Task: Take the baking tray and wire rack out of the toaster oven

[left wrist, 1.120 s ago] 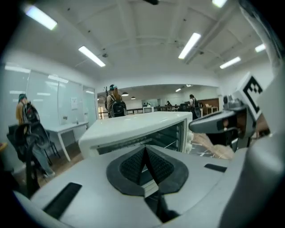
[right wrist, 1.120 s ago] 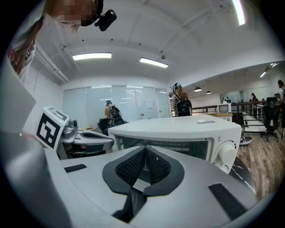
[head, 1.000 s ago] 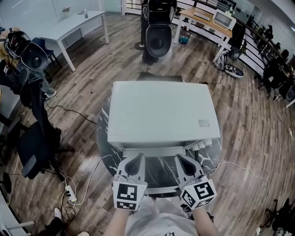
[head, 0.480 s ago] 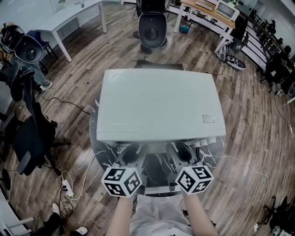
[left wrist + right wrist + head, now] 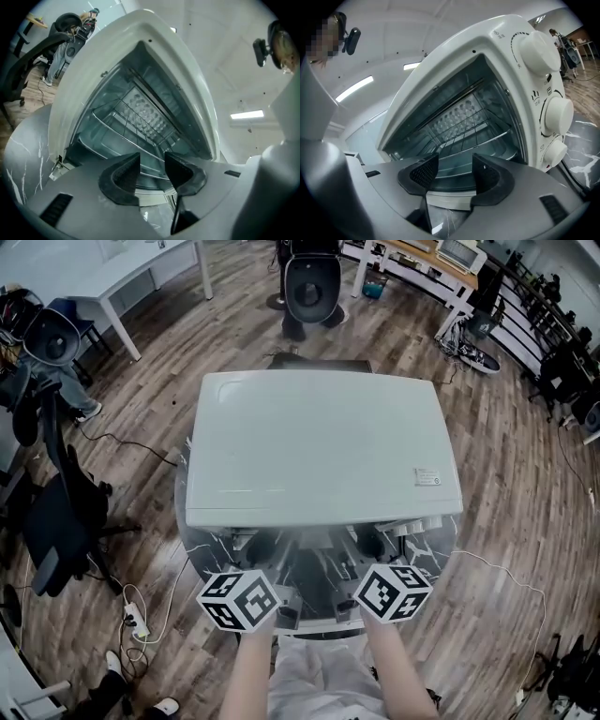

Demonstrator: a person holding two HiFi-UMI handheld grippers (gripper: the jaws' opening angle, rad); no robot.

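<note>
Under everything, floor: grey-brown wooden plank floor (image 5: 506, 493), with black office chairs, a white desk and loose cables lying around.
Surface: round dark marble-look surface (image 5: 190, 545) with white veins. It carries the oven, and its rim shows on both sides of the oven.
Oven: white box-shaped toaster oven (image 5: 319, 446), standing in the middle of the surface with its front toward the person. Both gripper views look into the open chamber.
Door: glass oven door (image 5: 314, 585), folded down toward the person, lying between the two marker cubes in the head view.
Tray: shallow metal baking tray (image 5: 490, 152), inside the chamber on the low level, directly under the rack.
Rack: thin silver wire rack (image 5: 124, 117), inside the chamber above the tray, its front bar running across the opening.
Left gripper: grey two-jaw left gripper (image 5: 151, 160), just before the left half of the opening. Its jaws are opening, the gap holds nothing and the pads touch nothing.
Right gripper: grey two-jaw right gripper (image 5: 455, 161), just before the right half of the opening. Its jaws are also opening and empty. The front edge of the tray is seen behind the gap.
Knobs: three white round knobs (image 5: 555, 115), in a column on the right side of the oven front.
</note>
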